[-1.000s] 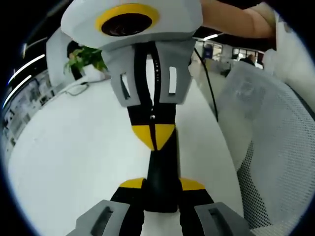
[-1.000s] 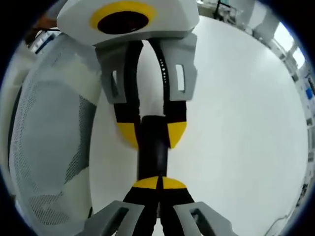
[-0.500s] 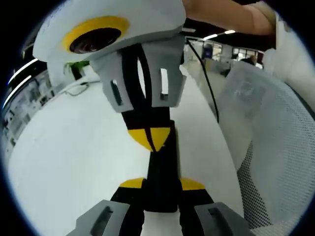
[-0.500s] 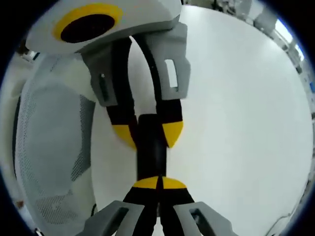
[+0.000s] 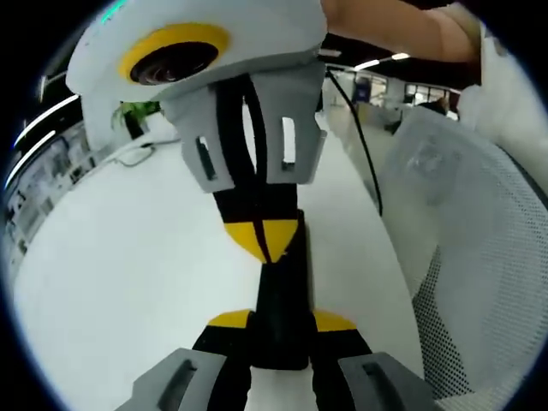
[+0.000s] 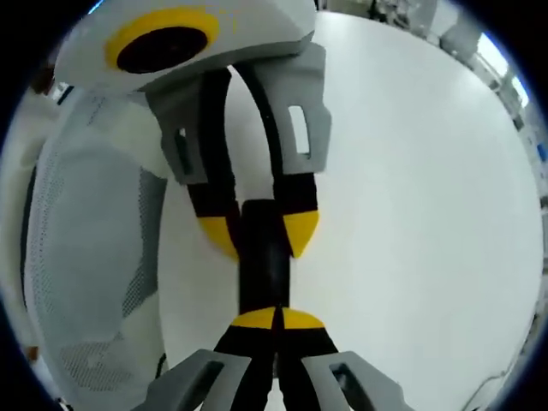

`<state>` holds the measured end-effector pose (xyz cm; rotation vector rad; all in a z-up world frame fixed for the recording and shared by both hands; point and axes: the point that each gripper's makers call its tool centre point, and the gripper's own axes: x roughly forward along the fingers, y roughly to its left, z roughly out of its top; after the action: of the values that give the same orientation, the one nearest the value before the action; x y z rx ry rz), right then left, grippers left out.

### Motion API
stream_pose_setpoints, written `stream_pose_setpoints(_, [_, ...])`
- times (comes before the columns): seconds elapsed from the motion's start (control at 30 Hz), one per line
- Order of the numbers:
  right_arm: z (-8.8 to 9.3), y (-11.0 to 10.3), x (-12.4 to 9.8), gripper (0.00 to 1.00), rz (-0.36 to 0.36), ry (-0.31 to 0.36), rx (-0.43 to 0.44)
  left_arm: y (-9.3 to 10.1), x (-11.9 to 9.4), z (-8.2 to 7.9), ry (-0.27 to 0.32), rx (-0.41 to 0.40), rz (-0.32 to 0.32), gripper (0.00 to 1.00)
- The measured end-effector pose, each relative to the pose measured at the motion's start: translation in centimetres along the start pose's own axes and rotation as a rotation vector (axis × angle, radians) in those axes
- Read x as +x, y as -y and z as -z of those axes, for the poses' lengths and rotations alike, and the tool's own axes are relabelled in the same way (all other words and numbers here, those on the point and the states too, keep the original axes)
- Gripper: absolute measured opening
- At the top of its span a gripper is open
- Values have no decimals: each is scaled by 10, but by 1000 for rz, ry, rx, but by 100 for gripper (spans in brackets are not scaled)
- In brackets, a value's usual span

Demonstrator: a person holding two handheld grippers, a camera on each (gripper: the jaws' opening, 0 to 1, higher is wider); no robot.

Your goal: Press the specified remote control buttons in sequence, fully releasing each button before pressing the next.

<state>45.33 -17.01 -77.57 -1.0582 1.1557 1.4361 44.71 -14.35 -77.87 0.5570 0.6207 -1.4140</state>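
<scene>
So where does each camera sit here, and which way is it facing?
Left gripper view: rides the left gripper, looking along the remote it clamps toward the right gripper; a forearm shows above.
Right gripper view: rides the right gripper, its shut tips at the remote, facing the left gripper.
Shared: both grippers, the remote, white table, mesh chair; the cameras face each other.

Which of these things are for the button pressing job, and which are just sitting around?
For the job:
- black remote
- left gripper, clamped on the remote
- right gripper, jaws shut, tip at the remote

Just sitting around:
- white table
- mesh chair
- green plant
- black cable
</scene>
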Motion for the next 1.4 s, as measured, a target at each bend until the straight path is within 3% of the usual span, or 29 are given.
stream_pose_setpoints(0.5, [0,-5,-18,0,37,64,-17,1,-1,0,-2,1,1,24])
stream_pose_setpoints(1.4, [-1,-8,-1,0,26,46,-48,-1,-1,1,2,-1,0,24])
